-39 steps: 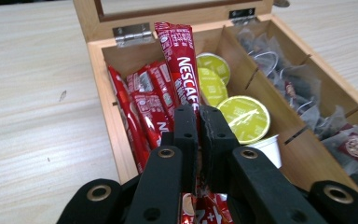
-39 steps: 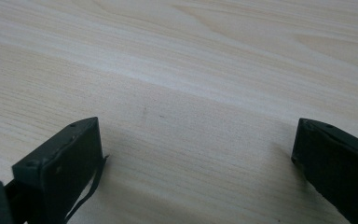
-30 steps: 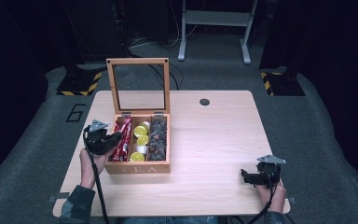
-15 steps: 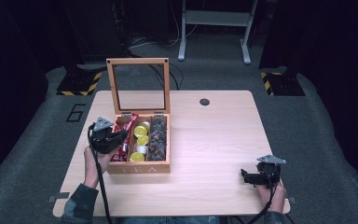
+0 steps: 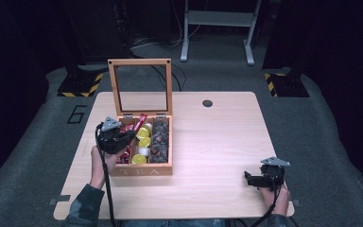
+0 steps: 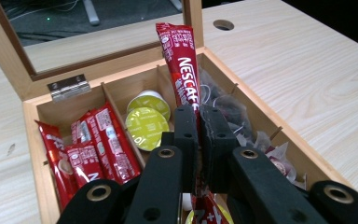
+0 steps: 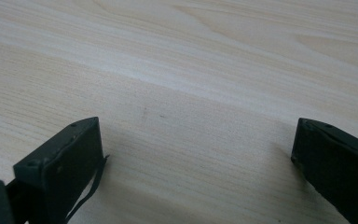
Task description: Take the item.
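sachet (image 6: pixel 182 70), red nescafé stick, clamped upright in your left gripper (image 6: pixel 199 140) over the tea box (image 5: pixel 144 169) (sachets, yellow capsules, teabags); right gripper (image 7: pixel 196 158) spread apart.

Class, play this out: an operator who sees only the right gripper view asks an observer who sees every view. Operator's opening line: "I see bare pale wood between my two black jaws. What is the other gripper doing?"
Observer: The left gripper is shut on a red Nescafé coffee stick sachet, held upright above the open wooden tea box.
Operator: What else is in that box?
Observer: More red sachets lie in one end compartment, with round yellow-green capsules in the middle one.
Operator: Where is my gripper relative to the box?
Observer: The right gripper rests open near the light wooden table's front right corner, apart from the box.
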The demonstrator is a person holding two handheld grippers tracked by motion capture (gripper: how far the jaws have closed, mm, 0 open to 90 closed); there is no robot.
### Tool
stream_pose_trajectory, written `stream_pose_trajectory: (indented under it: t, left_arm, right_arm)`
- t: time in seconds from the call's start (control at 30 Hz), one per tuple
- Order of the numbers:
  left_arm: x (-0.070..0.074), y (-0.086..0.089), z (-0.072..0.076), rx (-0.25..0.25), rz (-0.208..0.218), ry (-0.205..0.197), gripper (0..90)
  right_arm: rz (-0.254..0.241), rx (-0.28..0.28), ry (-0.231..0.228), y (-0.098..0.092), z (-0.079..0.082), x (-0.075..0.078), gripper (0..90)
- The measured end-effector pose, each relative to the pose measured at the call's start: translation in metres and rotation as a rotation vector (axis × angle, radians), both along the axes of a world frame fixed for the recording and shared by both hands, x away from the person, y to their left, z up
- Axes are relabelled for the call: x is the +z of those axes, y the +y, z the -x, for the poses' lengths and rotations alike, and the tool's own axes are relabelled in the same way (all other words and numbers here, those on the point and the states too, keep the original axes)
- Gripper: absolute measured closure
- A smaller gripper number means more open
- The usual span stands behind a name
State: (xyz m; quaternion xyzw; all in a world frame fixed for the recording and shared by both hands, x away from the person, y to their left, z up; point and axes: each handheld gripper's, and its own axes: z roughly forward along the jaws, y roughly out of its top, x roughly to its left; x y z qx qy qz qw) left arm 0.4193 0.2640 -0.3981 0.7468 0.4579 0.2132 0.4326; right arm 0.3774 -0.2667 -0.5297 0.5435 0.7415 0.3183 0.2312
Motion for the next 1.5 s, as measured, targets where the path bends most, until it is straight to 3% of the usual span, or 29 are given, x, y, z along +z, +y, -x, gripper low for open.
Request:
stream_pose_trajectory:
  t: [1.03, 1.5]
  left_arm:
    - [0.007, -0.029, -0.015, -0.072, 0.004, -0.006, 85.7]
    - [0.007, -0.055, -0.023, -0.119, 0.010, 0.001, 85.7]
  right_arm:
    - [-0.001, -0.003, -0.002, 0.000, 0.000, 0.000, 1.9]
    - [0.000, -0.005, -0.002, 0.000, 0.000, 0.000, 1.9]
